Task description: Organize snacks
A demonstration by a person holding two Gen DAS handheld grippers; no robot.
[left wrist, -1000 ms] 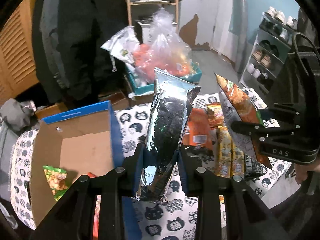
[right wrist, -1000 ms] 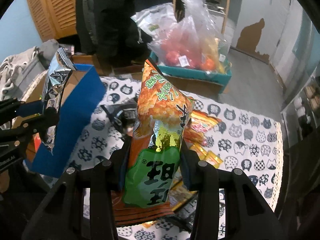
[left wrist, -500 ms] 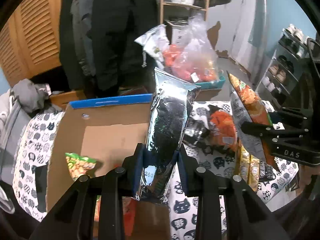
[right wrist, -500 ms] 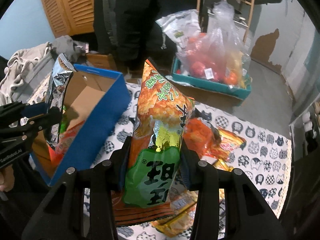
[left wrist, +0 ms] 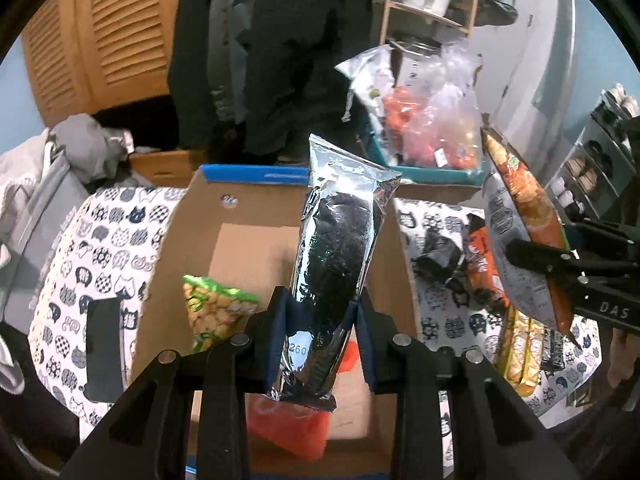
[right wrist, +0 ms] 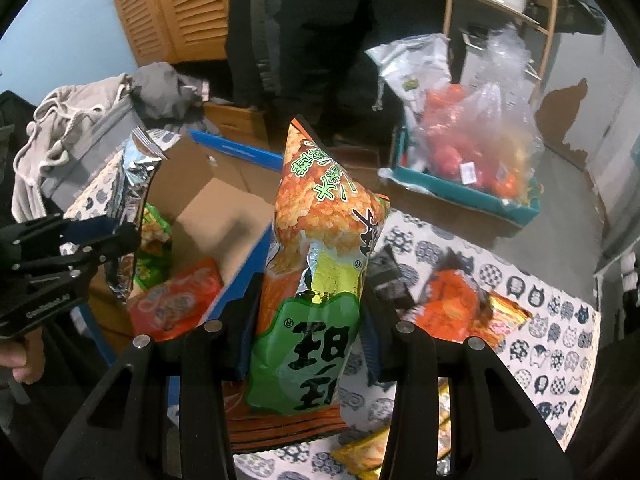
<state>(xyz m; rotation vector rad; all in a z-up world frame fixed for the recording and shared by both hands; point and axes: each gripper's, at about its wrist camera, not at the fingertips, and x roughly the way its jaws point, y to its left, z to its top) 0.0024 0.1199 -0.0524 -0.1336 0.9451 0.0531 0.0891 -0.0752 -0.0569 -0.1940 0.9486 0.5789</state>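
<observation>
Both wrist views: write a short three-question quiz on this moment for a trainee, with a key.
1. True or false: the left gripper is shut on a silver foil packet.
2. Which does the right gripper hold? A) a black pouch B) an orange and green snack bag C) nothing
3. Fill in: in the left wrist view, the foil packet hangs over the open ____.

Key:
1. True; both pads press its lower part.
2. B.
3. Cardboard box, which already holds a green snack bag and a red packet.
</observation>
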